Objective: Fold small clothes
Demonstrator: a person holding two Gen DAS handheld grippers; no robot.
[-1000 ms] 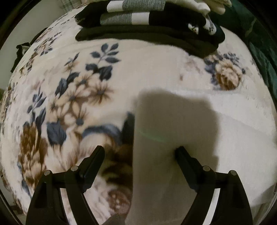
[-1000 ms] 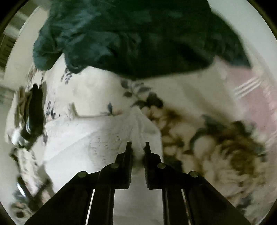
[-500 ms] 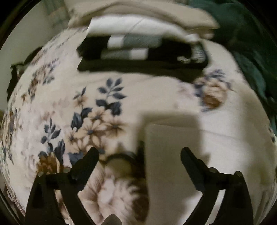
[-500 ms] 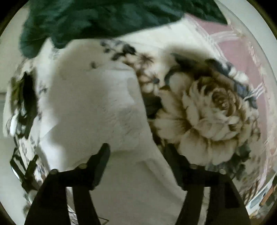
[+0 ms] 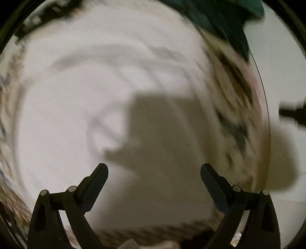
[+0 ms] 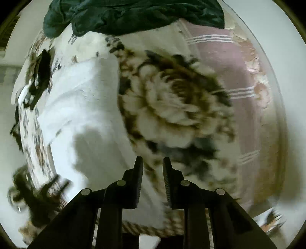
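Note:
A white garment (image 5: pixel 80 118) lies flat on the floral blanket and fills most of the blurred left wrist view. My left gripper (image 5: pixel 154 170) is open and empty just above it, with its shadow on the cloth. In the right wrist view the same white garment (image 6: pixel 76 103) lies at the left on the blanket (image 6: pixel 172 107). My right gripper (image 6: pixel 152 164) hovers over the garment's right edge with its jaws almost together and nothing between them.
A dark green crumpled cloth (image 6: pixel 133 15) lies at the far end of the blanket and also shows in the left wrist view (image 5: pixel 225 21). A pink striped sheet (image 6: pixel 225 63) lies at the right. A stack of dark and striped clothes (image 6: pixel 40 76) sits at the left.
My right gripper let go of the white cloth, opened, then narrowed again with nothing in it. My left gripper swung from the blanket and folded stack to over the white garment.

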